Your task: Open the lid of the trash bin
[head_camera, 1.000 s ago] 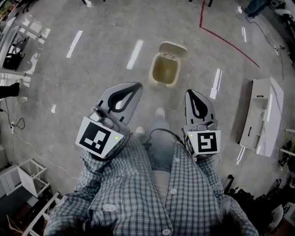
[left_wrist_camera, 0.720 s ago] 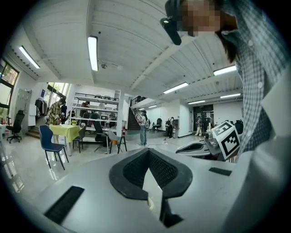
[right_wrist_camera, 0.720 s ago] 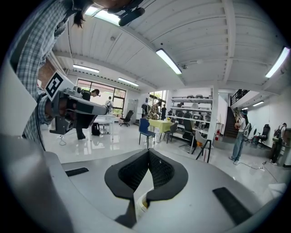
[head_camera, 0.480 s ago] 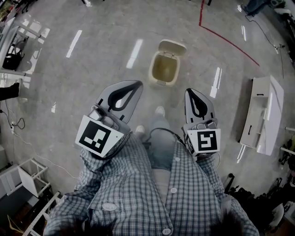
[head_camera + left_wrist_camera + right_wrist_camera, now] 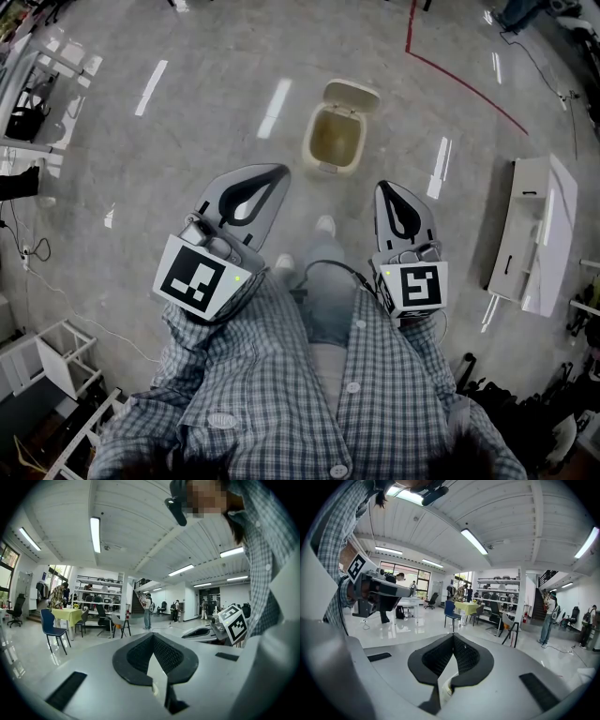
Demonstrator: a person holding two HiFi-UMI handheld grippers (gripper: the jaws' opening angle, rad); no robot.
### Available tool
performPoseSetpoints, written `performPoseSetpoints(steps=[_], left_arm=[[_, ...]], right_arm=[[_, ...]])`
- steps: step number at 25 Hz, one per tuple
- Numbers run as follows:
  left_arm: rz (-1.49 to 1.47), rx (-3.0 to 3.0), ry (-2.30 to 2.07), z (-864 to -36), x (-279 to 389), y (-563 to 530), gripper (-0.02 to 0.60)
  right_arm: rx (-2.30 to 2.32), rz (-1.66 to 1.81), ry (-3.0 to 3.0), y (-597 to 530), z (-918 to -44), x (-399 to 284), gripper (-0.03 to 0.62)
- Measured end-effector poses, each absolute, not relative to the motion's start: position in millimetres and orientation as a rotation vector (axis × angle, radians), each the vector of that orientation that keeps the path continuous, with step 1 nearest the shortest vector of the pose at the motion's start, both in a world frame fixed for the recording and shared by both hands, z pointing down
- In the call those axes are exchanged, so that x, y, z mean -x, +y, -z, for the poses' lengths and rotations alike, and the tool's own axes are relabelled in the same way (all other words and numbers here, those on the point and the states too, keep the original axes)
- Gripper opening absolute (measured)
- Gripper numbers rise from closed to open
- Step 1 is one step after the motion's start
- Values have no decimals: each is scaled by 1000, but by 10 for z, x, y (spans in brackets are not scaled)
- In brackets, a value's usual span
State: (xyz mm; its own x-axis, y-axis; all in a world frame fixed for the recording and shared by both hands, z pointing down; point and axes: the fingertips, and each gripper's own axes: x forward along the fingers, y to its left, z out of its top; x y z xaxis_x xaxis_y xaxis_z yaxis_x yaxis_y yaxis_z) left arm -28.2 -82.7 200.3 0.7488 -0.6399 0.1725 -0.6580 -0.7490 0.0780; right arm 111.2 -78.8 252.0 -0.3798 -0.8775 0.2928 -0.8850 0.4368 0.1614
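The trash bin is seen on the floor, lid raised, brownish inside exposed. Short of the bin, left tongs and right tongs are held closed, nothing gripped.

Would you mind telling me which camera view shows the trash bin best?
The head view: the trash bin stands on the floor ahead, seen from above with its lid tipped back. Both gripper views point out across the room and show none of it.

Head view looks steeply down on the floor. Both gripper views face horizontally outward and share the distant yellow table and stairs.
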Motion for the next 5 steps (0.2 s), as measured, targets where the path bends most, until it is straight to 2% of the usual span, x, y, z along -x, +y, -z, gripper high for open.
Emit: performPoseSetpoints(steps=[5], left_arm=[[-206, -2809, -1054, -2008, 291, -835, 6]], right_arm=[[-1501, -53, -2358, -787, -2563, -1105, 19]])
